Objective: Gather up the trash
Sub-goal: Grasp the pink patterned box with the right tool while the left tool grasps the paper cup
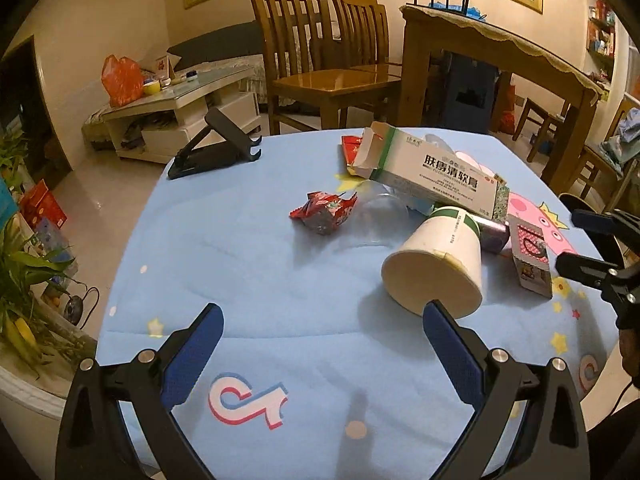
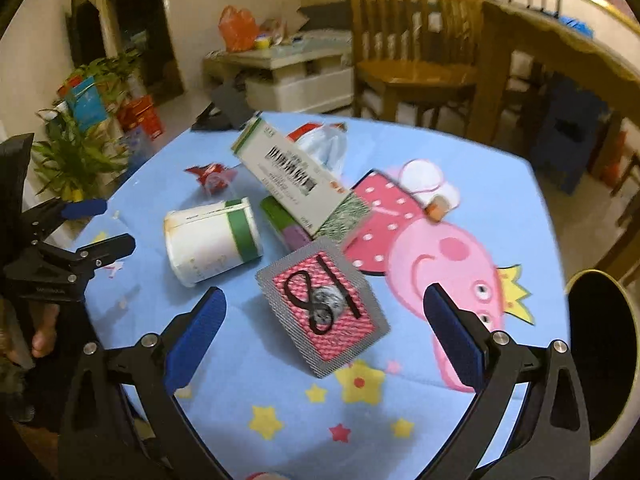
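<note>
Trash lies on a blue cartoon tablecloth (image 1: 280, 280). A white paper cup (image 1: 436, 264) with a green band lies on its side; it also shows in the right wrist view (image 2: 212, 236). A long white and green medicine box (image 1: 424, 168) (image 2: 296, 176) leans on the pile. A crumpled red wrapper (image 1: 324, 212) (image 2: 210, 174) lies apart. A small pink and grey carton (image 2: 324, 312) (image 1: 530, 256) lies just ahead of my open right gripper (image 2: 324, 320). My open, empty left gripper (image 1: 320, 328) hovers just short of the cup.
A black phone stand (image 1: 216, 144) sits at the table's far edge. A dark round bin (image 2: 600, 356) stands at the right beyond the table's edge. Wooden chairs (image 1: 320, 60) and a wooden table (image 1: 500, 52) stand behind. Plants (image 1: 24, 264) stand at the left.
</note>
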The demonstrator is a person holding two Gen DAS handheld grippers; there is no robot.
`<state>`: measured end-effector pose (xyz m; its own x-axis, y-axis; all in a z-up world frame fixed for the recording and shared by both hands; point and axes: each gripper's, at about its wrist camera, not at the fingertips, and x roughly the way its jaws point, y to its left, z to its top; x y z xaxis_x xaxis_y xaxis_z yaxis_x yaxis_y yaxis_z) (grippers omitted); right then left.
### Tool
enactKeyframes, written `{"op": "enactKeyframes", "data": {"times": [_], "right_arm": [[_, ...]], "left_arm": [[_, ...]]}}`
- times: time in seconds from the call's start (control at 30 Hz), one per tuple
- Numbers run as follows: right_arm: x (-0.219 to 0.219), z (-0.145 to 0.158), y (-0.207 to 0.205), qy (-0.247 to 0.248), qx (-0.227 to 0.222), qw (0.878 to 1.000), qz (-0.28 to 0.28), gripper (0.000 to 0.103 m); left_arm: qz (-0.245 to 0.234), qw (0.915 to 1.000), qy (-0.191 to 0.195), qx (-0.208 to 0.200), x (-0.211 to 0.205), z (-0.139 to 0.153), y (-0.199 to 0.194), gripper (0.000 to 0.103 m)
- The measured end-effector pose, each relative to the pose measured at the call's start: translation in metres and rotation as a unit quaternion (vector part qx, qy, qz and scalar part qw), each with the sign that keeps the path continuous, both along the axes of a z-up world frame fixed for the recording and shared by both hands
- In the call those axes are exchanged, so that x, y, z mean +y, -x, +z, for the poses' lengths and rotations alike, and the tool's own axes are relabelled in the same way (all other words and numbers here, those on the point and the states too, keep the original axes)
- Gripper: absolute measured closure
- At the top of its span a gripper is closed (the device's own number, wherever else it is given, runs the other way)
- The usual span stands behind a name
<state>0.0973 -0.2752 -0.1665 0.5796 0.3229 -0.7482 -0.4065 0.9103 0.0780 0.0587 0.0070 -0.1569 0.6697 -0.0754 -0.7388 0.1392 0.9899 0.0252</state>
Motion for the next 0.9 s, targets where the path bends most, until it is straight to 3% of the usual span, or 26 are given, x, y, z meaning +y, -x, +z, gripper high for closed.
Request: {"op": "enactKeyframes", "data": {"times": [0.1,0.17,0.2,0.33,0.4,0.47,0.67,0.8,0.9], "right_arm": [[0.01,-0.006,-0.013,0.04,0.016,0.999,0.024,0.009],[0.017,-0.012,-0.023,0.065,0.035,0.996,0.047,0.033],[0.019,-0.014,-0.027,0.064,0.053,0.995,0.06,0.035],[0.027,-0.024,-0.041,0.1,0.077,0.989,0.075,0.034],[0.027,-0.029,-0.046,0.104,0.097,0.987,0.076,0.042],[0.025,-0.029,-0.046,0.1,0.112,0.986,0.07,0.043],[0.021,-0.018,-0.012,0.091,0.111,0.987,0.075,0.043],[0.013,-0.012,0.012,0.075,0.112,0.989,0.059,0.042],[0.007,-0.005,0.029,0.043,0.113,0.991,0.051,0.042]], "left_arm": [[0.001,1.0,0.009,0.003,0.003,-0.002,-0.001,0.006],[0.001,0.9999,0.016,0.002,0.005,-0.002,0.0,0.006],[0.001,0.9998,0.019,0.0,0.006,-0.001,0.0,0.006],[0.0,0.9996,0.03,0.001,0.009,-0.001,0.0,0.006],[0.0,0.9994,0.036,0.003,0.011,-0.002,0.0,0.006],[0.0,0.9992,0.041,0.005,0.013,-0.002,0.0,0.006],[-0.002,0.9981,0.06,0.017,0.016,-0.004,-0.003,0.006],[-0.049,0.997,0.057,0.017,-0.002,-0.001,-0.005,0.007],[-0.102,0.9908,0.082,0.034,-0.019,0.001,-0.012,0.006]]}}
